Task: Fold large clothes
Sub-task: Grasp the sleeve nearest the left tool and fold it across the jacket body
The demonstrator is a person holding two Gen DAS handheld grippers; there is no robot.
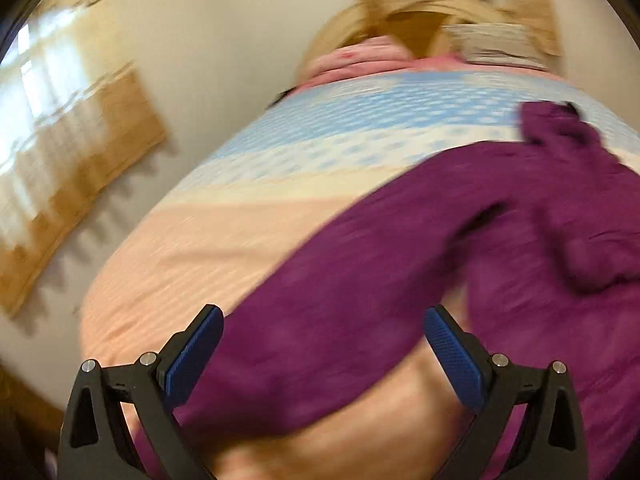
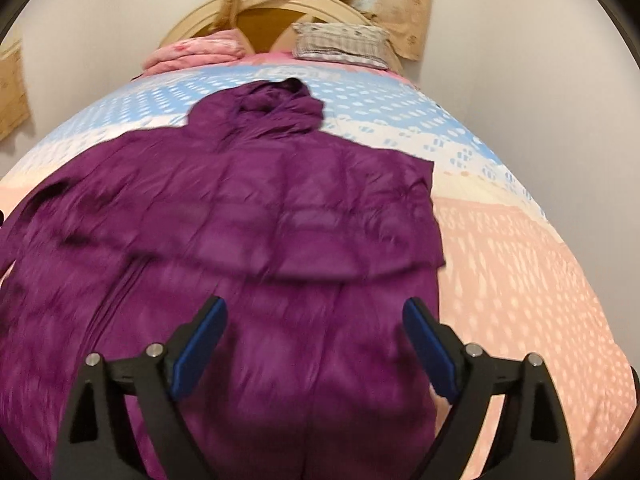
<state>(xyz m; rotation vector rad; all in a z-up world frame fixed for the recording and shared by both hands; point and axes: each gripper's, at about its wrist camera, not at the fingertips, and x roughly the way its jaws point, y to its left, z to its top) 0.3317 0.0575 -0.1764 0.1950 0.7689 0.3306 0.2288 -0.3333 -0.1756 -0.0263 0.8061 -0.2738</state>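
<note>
1. A purple hooded coat (image 2: 240,208) lies spread flat on the bed (image 2: 520,280), its hood (image 2: 276,104) toward the headboard (image 2: 256,20) and its hem toward the foot edge.
2. The coat's left side reaches out toward the bed's left edge; one sleeve (image 1: 320,280) stretches across the pink part of the bedspread there.
3. The left tool (image 1: 324,344) hovers above that sleeve near the foot edge. Its jaws stand wide apart, with the blue pads (image 1: 196,356) clear of the cloth and nothing gripped. This view is blurred.
4. The coat's middle shows quilted panels, and a fold edge runs across it below the chest.
5. The right tool (image 2: 316,336) hangs over the lower part of the coat, near the foot edge. Its jaws are spread wide, and the pads (image 2: 428,348) press on nothing.
6. The coat's right side ends in a straight edge, leaving the right part of the bed uncovered, pink with pale dots.
7. At the head of the bed lie a folded pink quilt (image 2: 192,52) on the left and a checked pillow (image 2: 340,44) on the right, well apart from the hood.
</note>
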